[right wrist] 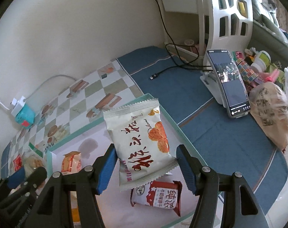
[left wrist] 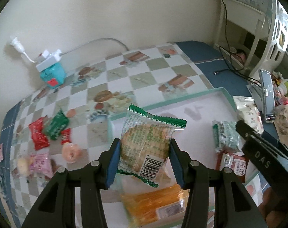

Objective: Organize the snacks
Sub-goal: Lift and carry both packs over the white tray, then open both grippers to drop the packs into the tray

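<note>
My left gripper [left wrist: 144, 158] is shut on a clear green-edged cracker packet [left wrist: 145, 142], held above the white tray with a teal rim [left wrist: 182, 99]. My right gripper [right wrist: 145, 166] is shut on a white snack bag with red writing [right wrist: 140, 144], held above the same tray [right wrist: 77, 134]. In the tray lie an orange packet [left wrist: 155, 203], a green-striped packet [left wrist: 224, 135] and a red-and-white packet [right wrist: 159, 195]. Several loose snacks lie left of the tray on the checked cloth: red packets [left wrist: 38, 135], a green packet [left wrist: 56, 126], a pink packet [left wrist: 39, 163].
A teal box with a white plug block [left wrist: 50, 72] stands by the wall. A phone on a stand [right wrist: 229, 83], a black cable [right wrist: 174, 57] and a filled plastic bag [right wrist: 273, 112] sit on the blue cloth to the right. A white shelf unit [right wrist: 231, 9] stands behind.
</note>
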